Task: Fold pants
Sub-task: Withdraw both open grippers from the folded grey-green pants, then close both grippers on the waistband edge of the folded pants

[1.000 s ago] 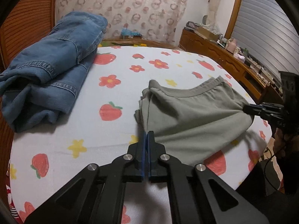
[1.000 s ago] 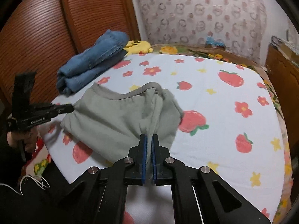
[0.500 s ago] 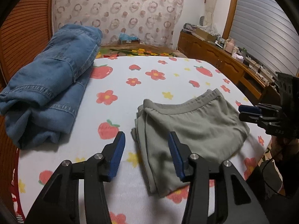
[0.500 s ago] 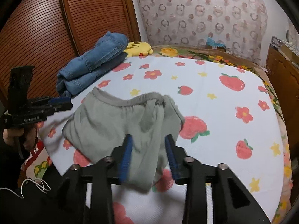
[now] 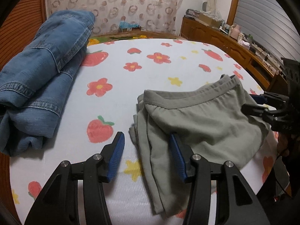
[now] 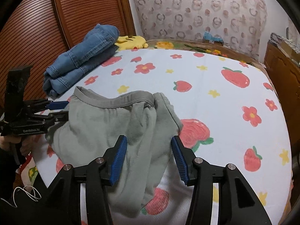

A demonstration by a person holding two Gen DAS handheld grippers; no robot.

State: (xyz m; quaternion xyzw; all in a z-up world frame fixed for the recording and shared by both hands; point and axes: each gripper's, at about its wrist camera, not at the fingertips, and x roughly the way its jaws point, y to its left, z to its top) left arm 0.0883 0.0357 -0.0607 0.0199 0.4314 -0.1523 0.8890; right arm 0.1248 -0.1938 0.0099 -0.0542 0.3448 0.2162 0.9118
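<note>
Both tools, left (image 5: 146, 155) and right (image 6: 149, 158), just released the pants (image 5: 202, 123), jaws wide, right still opening: fold laid.

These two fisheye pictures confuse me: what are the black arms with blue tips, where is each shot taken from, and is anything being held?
Each picture comes from a camera mounted on a hand-held two-finger gripper, looking forward along its fingers. In the left wrist view the left gripper fills the foreground and the right gripper shows at the right edge; the right wrist view shows the right gripper up close. On the strawberry-and-flower bedsheet lie the folded grey-green knit pants and, further back, a folded blue denim jeans pile. Nothing is held: the left jaws stand open over the pants' edge, and the right jaws are opening above the cloth.
</note>
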